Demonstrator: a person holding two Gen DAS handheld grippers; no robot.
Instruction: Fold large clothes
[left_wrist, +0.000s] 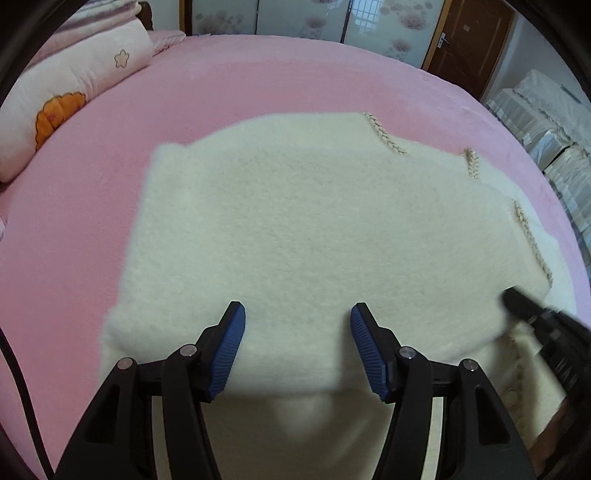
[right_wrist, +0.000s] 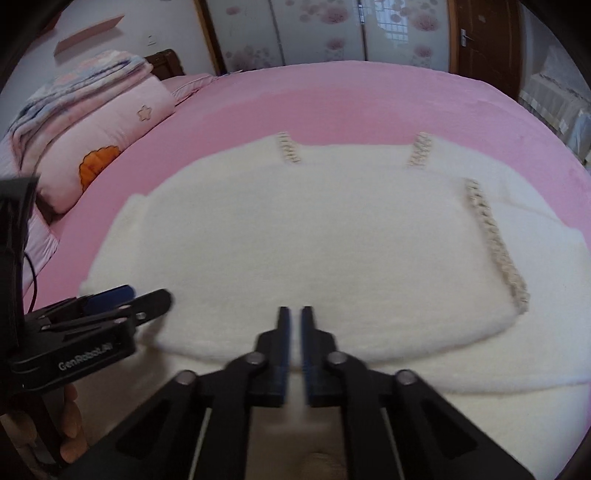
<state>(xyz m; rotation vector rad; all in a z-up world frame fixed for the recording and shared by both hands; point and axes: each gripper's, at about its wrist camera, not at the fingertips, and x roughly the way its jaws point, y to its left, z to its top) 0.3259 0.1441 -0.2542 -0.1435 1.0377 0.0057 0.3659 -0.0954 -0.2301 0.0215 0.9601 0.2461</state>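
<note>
Pink bed (left_wrist: 295, 74) supporting cream sweater (left_wrist: 295, 221), laid flat for folding. Left gripper (left_wrist: 297, 347) hovering wide open, empty. Right gripper (right_wrist: 293, 350) nearly closed, seemingly gripping nothing.

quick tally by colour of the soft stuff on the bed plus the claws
cream sweater: 1
pink bedding: 2, a flower pillow and the folded striped blanket on it
black claws: 2, left and right
total: 5

The left gripper (left_wrist: 297, 323), blue-padded fingers spread wide, is hovering over the folded cream fleece garment (left_wrist: 295, 229) lying on the pink bed sheet (left_wrist: 258, 74). The right gripper (left_wrist: 511, 299) is touching the garment's right edge.
</note>
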